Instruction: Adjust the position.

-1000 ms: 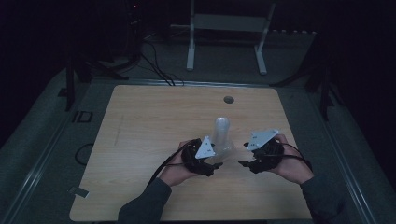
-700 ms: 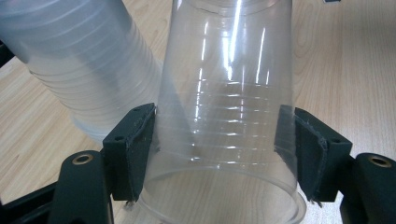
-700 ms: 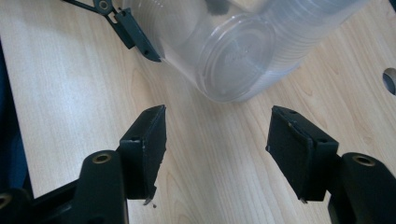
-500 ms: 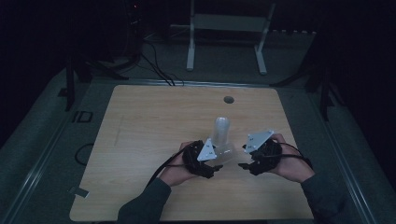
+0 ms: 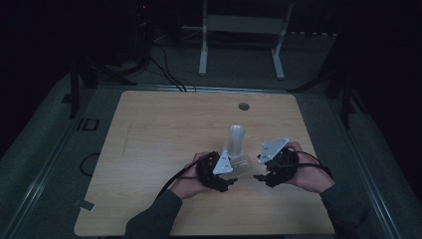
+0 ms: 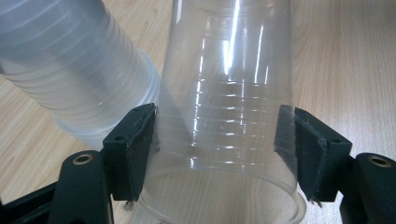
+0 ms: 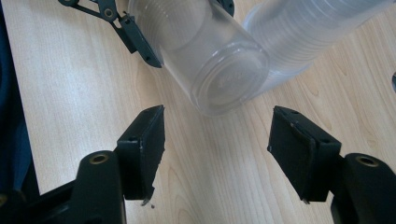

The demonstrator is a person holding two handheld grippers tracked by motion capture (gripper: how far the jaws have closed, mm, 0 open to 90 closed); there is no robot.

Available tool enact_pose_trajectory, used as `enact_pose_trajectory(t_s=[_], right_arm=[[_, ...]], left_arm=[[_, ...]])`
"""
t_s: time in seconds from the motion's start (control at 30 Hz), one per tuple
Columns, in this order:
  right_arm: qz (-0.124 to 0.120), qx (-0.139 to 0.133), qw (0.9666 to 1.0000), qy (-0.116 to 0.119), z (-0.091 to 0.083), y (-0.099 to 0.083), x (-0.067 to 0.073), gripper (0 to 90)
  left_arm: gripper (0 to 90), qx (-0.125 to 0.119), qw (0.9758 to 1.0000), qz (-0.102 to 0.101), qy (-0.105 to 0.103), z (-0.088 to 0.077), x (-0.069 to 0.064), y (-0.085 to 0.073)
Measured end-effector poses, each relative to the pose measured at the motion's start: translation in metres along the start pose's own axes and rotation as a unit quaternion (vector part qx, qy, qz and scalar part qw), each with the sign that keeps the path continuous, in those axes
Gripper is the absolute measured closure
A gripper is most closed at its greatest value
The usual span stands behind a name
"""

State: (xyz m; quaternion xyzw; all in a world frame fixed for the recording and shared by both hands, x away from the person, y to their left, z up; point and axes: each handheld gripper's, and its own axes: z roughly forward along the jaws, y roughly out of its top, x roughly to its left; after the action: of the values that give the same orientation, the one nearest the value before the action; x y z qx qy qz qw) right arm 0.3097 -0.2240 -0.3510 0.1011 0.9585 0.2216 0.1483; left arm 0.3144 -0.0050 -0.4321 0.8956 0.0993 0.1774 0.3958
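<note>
A single clear plastic cup (image 6: 229,116) sits between the pads of my left gripper (image 6: 219,135), which is shut on it near its rim. The cup's mouth faces the left gripper's camera. In the high view the cup (image 5: 241,166) lies tilted low between the two hands, with the left gripper (image 5: 232,175) on its left. A stack of clear cups (image 5: 236,139) stands on the table just behind it, and also looms beside the held cup (image 6: 70,70). My right gripper (image 7: 219,135) is open and empty, its jaws pointing at the cup's base (image 7: 205,60) a short way off.
The wooden table (image 5: 159,144) has a round cable hole (image 5: 243,106) near its far edge. A white metal frame (image 5: 239,30) stands on the floor beyond. Cables trail from both grippers toward the near edge.
The single cup in my left gripper has come off the stack and now lies lower, between the hands. Both hands have barely shifted.
</note>
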Motion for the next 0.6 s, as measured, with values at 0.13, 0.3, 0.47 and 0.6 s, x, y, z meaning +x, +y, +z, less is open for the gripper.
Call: enact_pose_trajectory(t_s=[0.13,0.3,0.47,0.6], right_arm=[[-0.008,0.004,0.9999,0.007,0.0015,0.0021,0.0013,35.8],[-0.018,0.017,0.9996,0.011,0.0048,0.0045,0.0025,35.7],[-0.026,0.029,0.9991,0.015,0.0079,0.0065,0.0027,35.2],[-0.030,0.036,0.9987,0.018,0.0095,0.0084,0.0026,35.0]], left_arm=[[30.2,0.004,1.0000,0.007,-0.001,0.0005,-0.0006,0.0009],[30.2,0.007,0.9999,0.014,-0.002,0.0009,-0.0019,0.0011],[30.3,0.013,0.9997,0.022,0.000,0.0022,-0.0045,0.0012],[30.3,0.018,0.9994,0.030,-0.001,0.0037,-0.0066,0.0017]])
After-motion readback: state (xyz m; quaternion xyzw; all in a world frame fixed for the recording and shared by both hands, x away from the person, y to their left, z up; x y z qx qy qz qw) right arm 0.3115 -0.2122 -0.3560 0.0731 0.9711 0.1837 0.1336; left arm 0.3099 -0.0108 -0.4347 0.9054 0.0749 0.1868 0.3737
